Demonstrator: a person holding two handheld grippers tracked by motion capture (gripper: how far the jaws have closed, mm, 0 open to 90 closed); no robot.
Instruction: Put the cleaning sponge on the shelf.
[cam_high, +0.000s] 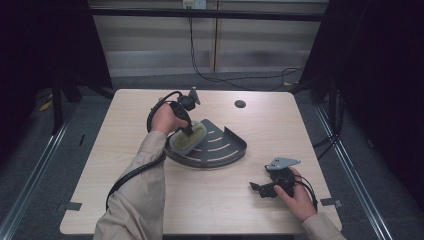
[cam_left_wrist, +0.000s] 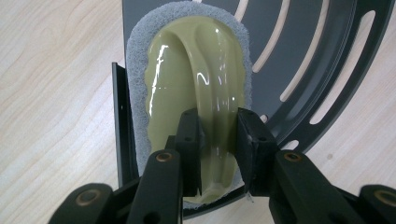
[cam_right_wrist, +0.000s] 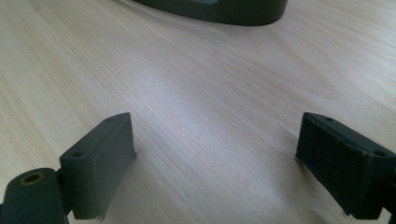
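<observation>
Jaws of the left gripper (cam_left_wrist: 218, 140) are closed on the raised handle ridge of a scrubber (cam_left_wrist: 194, 88), a glossy olive-green plastic top on a grey abrasive pad; the scrubber lies in a dark grey, fan-shaped rack (cam_left_wrist: 322, 60) with curved slots, against its straight wall; jaws of the right gripper (cam_right_wrist: 215, 158) stand wide apart with bare wood between them, holding nothing.

No brand, label or writing can be read on any of these things.

From the high view, the rack (cam_high: 227, 150) sits near the middle of a pale wood-grain table (cam_high: 210, 200) with a small dark round hole (cam_high: 240, 104) near its far edge; the scrubber (cam_high: 189, 137) fills the rack's left part, the left gripper (cam_high: 188, 131) pointing down onto it; the right gripper (cam_high: 257, 189) rests low near the front right corner, well apart from the rack, jaws pointing left; beyond the table are a grey floor, a pale wall, black cables (cam_high: 235, 77) and dark curtains on both sides.

Up close, the left gripper view shows the pad's fuzzy edge and glare on the plastic; the right gripper view shows the rack's curved outer wall (cam_right_wrist: 219, 11) at its top edge.
</observation>
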